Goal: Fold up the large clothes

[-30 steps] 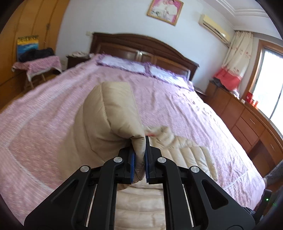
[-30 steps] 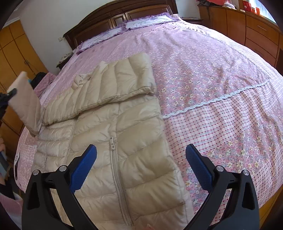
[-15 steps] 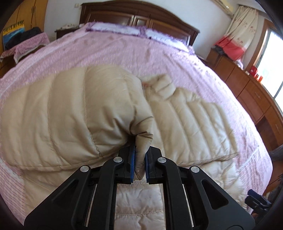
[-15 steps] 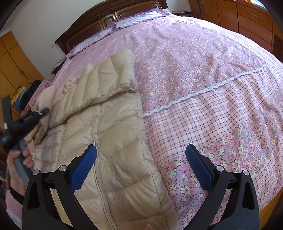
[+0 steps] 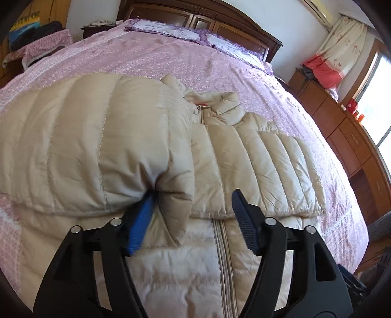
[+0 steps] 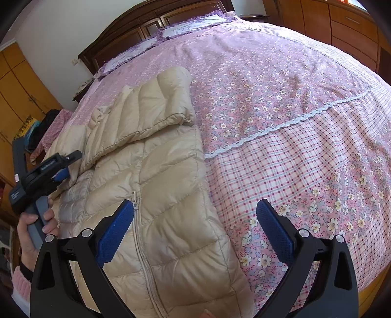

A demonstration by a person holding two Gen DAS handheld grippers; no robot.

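One beige jacket (image 5: 256,151) on the bed (image 6: 281,102), two sleeves folded across; both grippers' jaws released.

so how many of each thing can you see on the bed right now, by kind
jackets: 1, beige, sleeves folded across the front
pillows: 2, at the headboard
grippers over the bed: 2, left and right, both open
total: 5

Home bedroom, large bed (image 6: 281,102) with pink floral bedspread, carved wooden headboard (image 5: 207,19), pillows (image 5: 166,30), wooden wardrobe (image 6: 17,97), dresser drawers (image 5: 347,137), curtained window (image 5: 342,49).
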